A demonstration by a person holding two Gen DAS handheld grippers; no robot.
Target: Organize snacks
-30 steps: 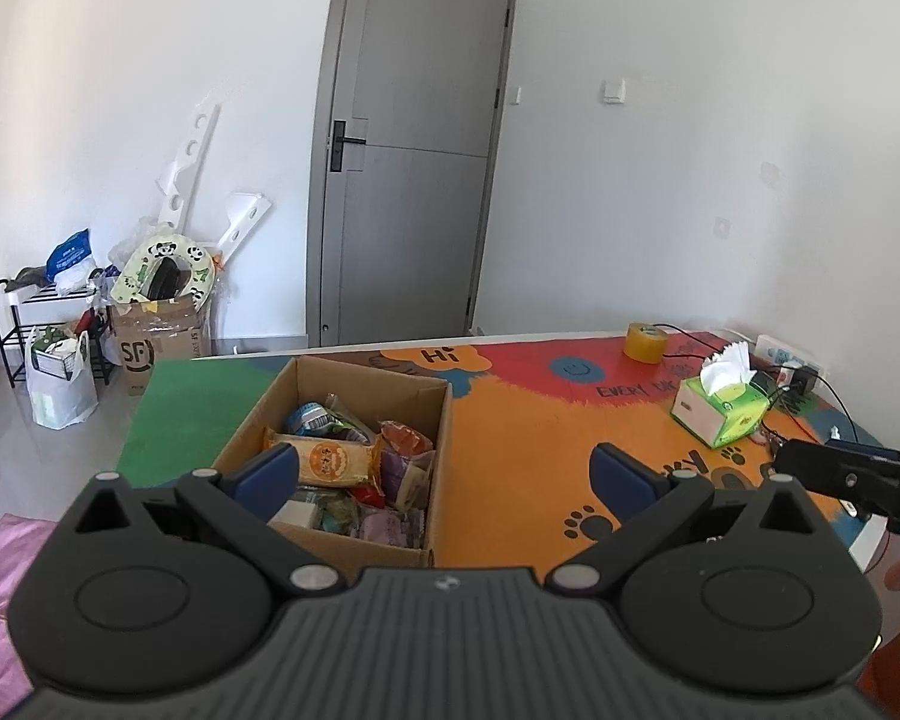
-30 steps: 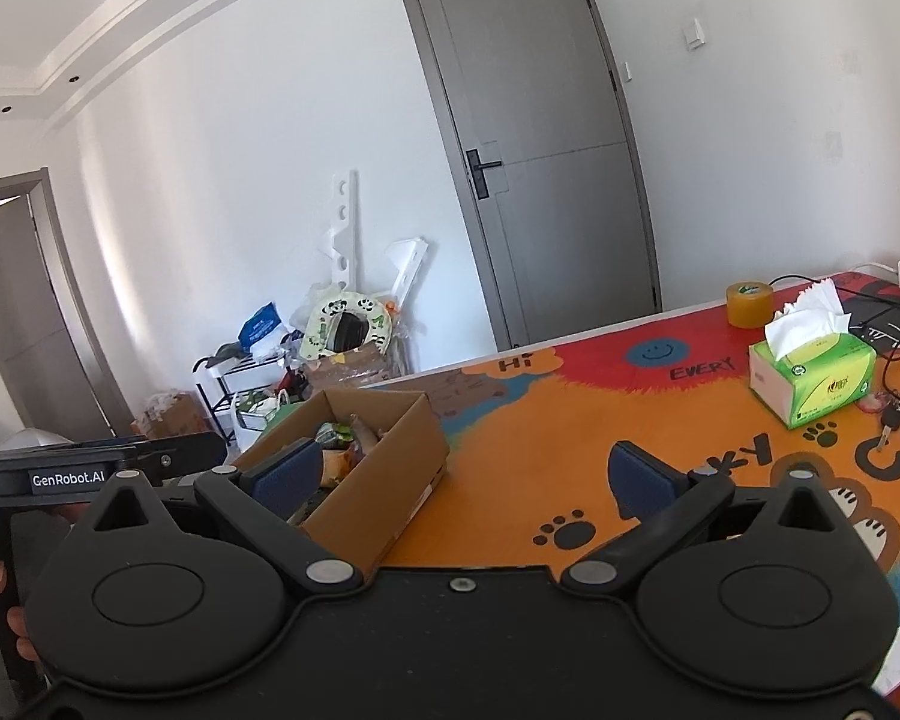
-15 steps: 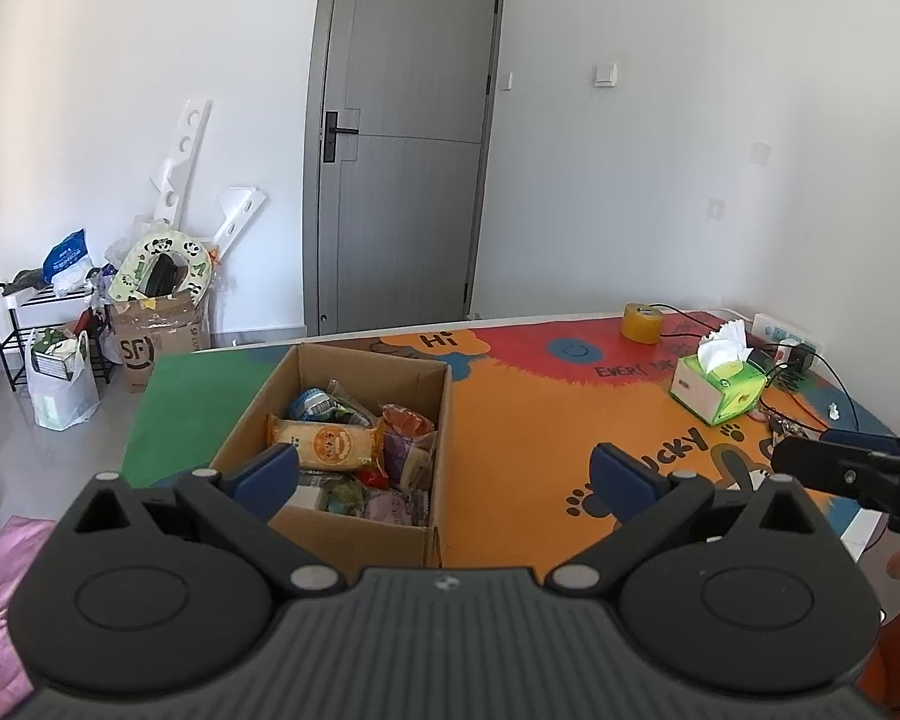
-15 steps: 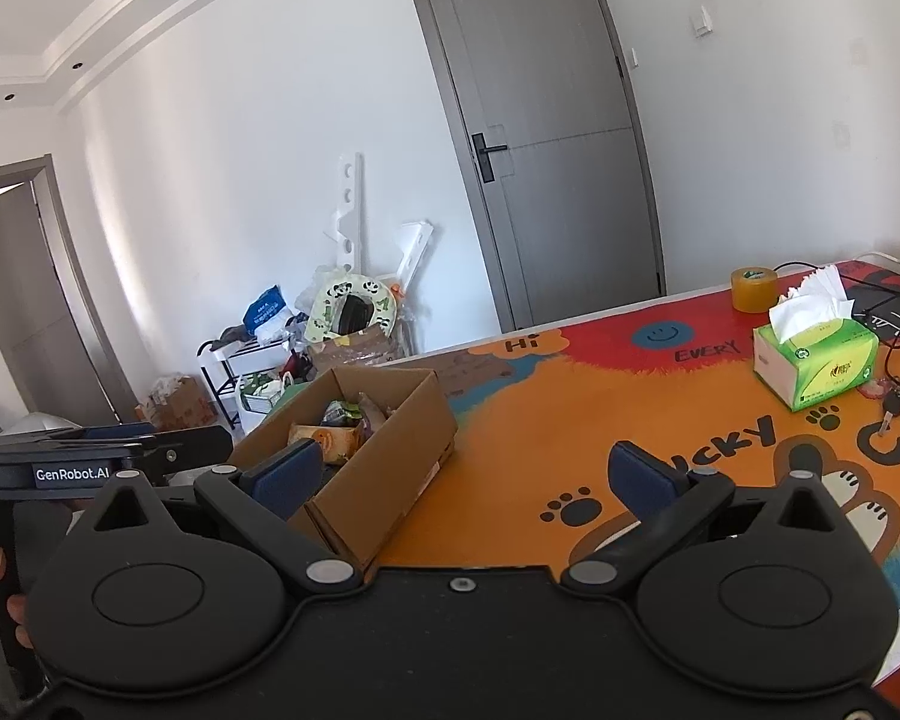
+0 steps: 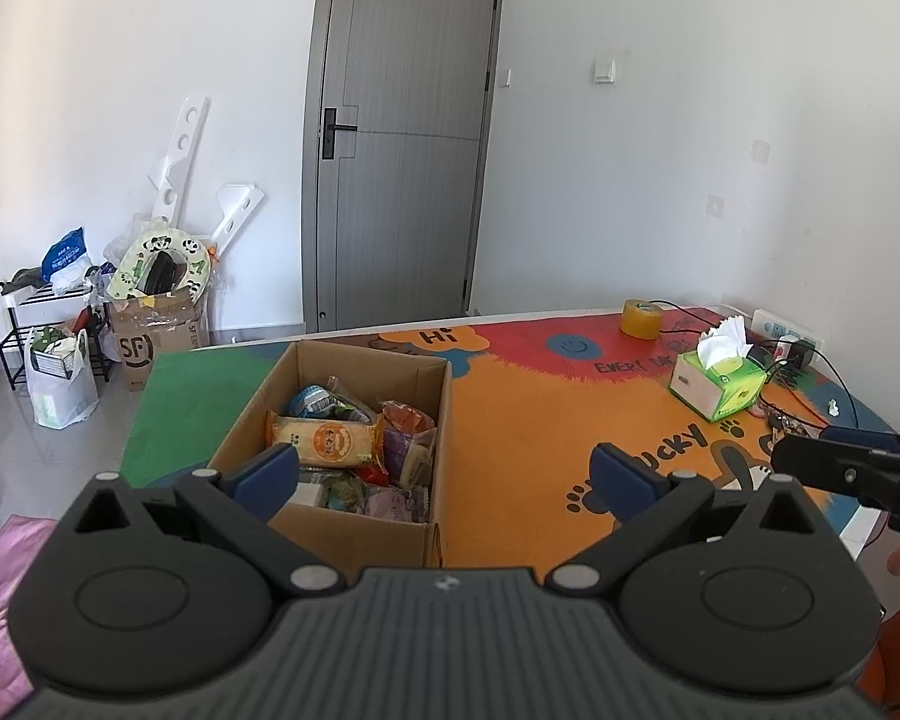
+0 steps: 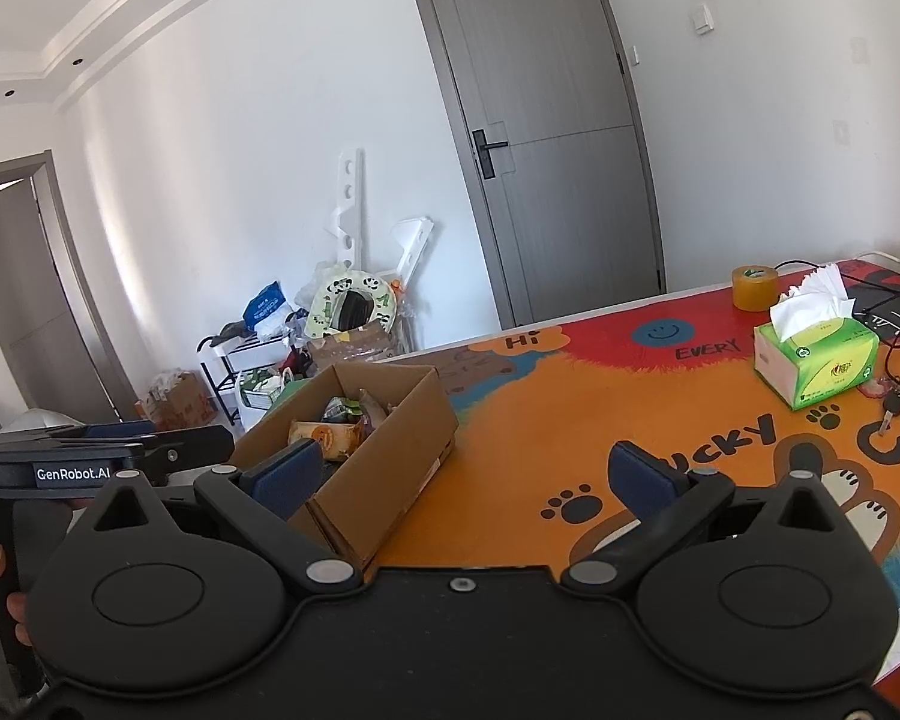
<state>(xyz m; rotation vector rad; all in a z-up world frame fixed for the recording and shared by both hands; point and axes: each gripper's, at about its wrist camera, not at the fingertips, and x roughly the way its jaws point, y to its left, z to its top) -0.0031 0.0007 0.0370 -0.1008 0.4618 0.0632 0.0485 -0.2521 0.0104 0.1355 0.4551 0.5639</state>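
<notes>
Currently, both hand-held tools are held back from the table edge, low in each frame, with nothing between their fingers. The left gripper [image 5: 444,477] is spread wide, and so is the right gripper [image 6: 465,477]; neither touches anything.

The snacks [image 5: 354,450] are seen lying in the cardboard box [image 5: 354,531], which sits left of centre in the left wrist view, on the colourful table mat [image 5: 528,438]. A long orange-labelled packet [image 5: 324,441] is laid across the top of the heap, with smaller wrappers packed below and beside it. No loose snack is visible on the mat outside the box. This arrangement would fit either a box that is yet to be emptied and sorted, or a box into which the snacks have been gathered; which of the two cannot be settled from these views.

Toward the right of both frames, a green tissue box [image 6: 816,363] and a roll of tape [image 6: 755,288] are placed well apart from the cardboard box, near some cables, so the middle of the mat is left bare. The wide spread of both grippers is judged to suit soft, crinkly packets, which could slip or crush if pinched carelessly.
</notes>
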